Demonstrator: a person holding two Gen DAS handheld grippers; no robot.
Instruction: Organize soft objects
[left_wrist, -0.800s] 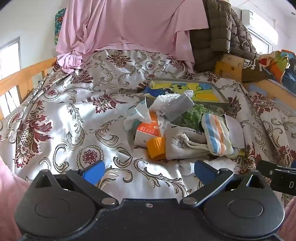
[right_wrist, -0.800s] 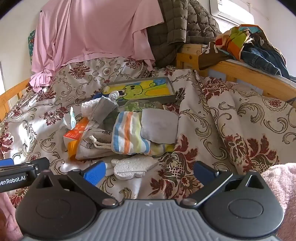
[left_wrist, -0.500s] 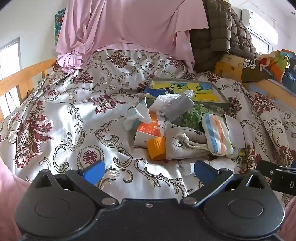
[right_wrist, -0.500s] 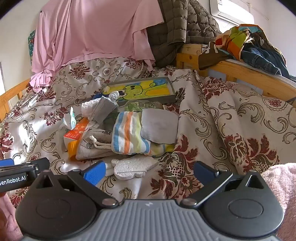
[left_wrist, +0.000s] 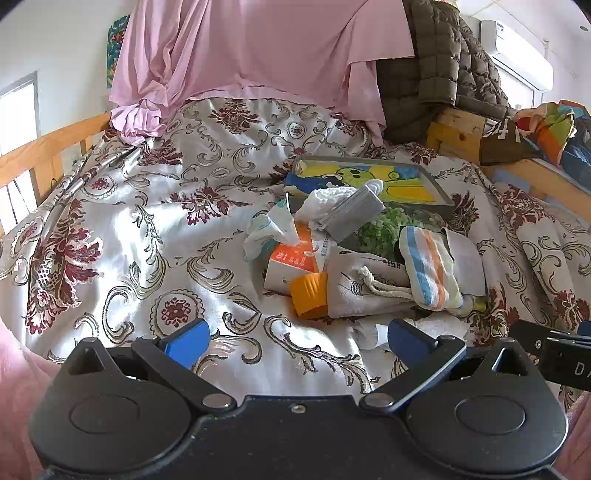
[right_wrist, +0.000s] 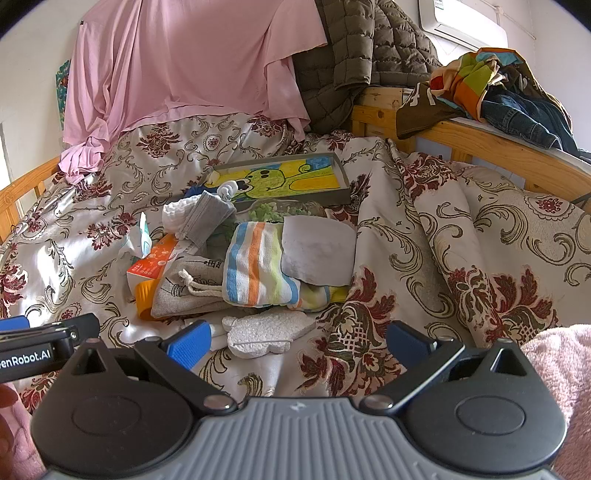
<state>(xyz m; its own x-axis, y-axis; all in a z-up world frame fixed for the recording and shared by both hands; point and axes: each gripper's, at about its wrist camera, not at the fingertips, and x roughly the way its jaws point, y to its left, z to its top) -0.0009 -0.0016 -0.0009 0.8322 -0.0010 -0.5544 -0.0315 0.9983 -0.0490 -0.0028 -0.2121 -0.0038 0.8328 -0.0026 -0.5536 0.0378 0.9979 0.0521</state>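
Glossy satin bedspread (left_wrist: 155, 229), rough linen drawstring pouch (right_wrist: 184, 291) — matt wooden bed rail (right_wrist: 491, 147).

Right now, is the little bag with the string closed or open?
Closed, as far as shows. The drawstring bag lies flat on the bedspread, its neck bunched tight by the knotted cord; nothing spills out.

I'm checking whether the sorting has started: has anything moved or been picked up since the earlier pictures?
Nothing visibly changed. The left tongs and right tongs are wide open and empty, short of the pile. The striped cloth, drawstring pouch and tissue box lie where they were.
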